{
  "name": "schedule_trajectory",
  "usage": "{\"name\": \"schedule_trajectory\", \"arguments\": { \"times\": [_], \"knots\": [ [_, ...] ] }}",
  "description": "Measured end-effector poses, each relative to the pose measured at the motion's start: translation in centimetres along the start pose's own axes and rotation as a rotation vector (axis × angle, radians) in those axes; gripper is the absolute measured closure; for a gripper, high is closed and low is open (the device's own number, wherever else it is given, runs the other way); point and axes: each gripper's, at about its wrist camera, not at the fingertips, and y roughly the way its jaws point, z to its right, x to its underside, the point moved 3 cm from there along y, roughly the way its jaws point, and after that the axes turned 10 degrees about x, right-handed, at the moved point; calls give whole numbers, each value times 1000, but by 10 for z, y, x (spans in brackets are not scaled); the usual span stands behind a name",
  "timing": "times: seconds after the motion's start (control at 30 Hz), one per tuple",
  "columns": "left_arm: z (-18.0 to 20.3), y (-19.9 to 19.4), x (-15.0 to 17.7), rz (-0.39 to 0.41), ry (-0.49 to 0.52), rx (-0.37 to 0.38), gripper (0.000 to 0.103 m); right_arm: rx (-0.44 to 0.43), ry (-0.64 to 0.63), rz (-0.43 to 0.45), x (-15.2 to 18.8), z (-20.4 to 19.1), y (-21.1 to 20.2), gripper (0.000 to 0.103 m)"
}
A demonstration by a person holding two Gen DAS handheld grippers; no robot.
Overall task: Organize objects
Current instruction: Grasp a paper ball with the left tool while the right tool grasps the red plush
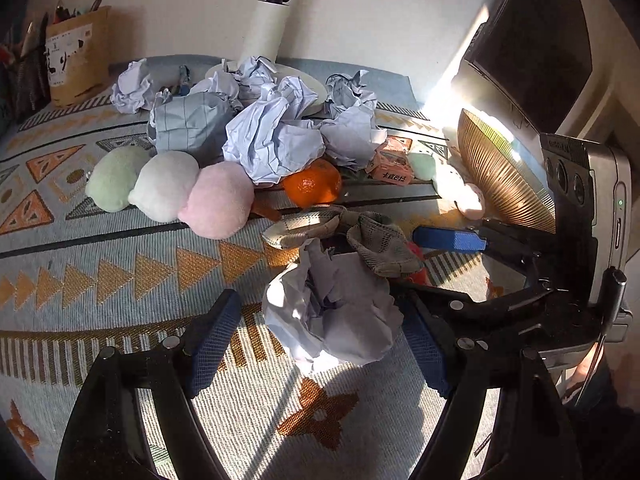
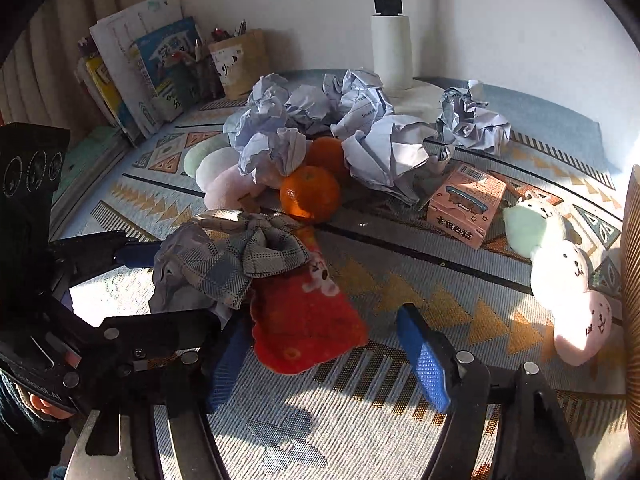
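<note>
Between the spread right tool (image 2: 326, 354), red sock (image 2: 304, 320), long axis toward oranges (image 2: 310, 196).

A red sock (image 2: 306, 320), a grey checked cloth (image 2: 248, 256), orange fruit (image 2: 310, 196) and pale crumpled paper (image 1: 332, 320) lie on a blue-and-orange patterned tablecloth (image 1: 120, 272).

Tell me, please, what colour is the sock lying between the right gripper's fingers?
The sock is red with small cartoon prints, clearest in the right wrist view.

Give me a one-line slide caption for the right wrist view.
Right gripper open around a red sock on the patterned cloth, oranges and crumpled paper behind.
</note>
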Motion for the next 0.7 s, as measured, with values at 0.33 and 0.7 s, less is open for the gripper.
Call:
{"name": "schedule_trajectory", "arguments": {
  "times": [0.33, 0.7],
  "knots": [
    [7, -7, 6, 14, 28, 25, 45, 46, -26, 46, 4, -11, -10, 59],
    [7, -53, 37, 128, 8, -44, 45, 218, 177, 47, 67, 16, -67, 59]
  ]
}}
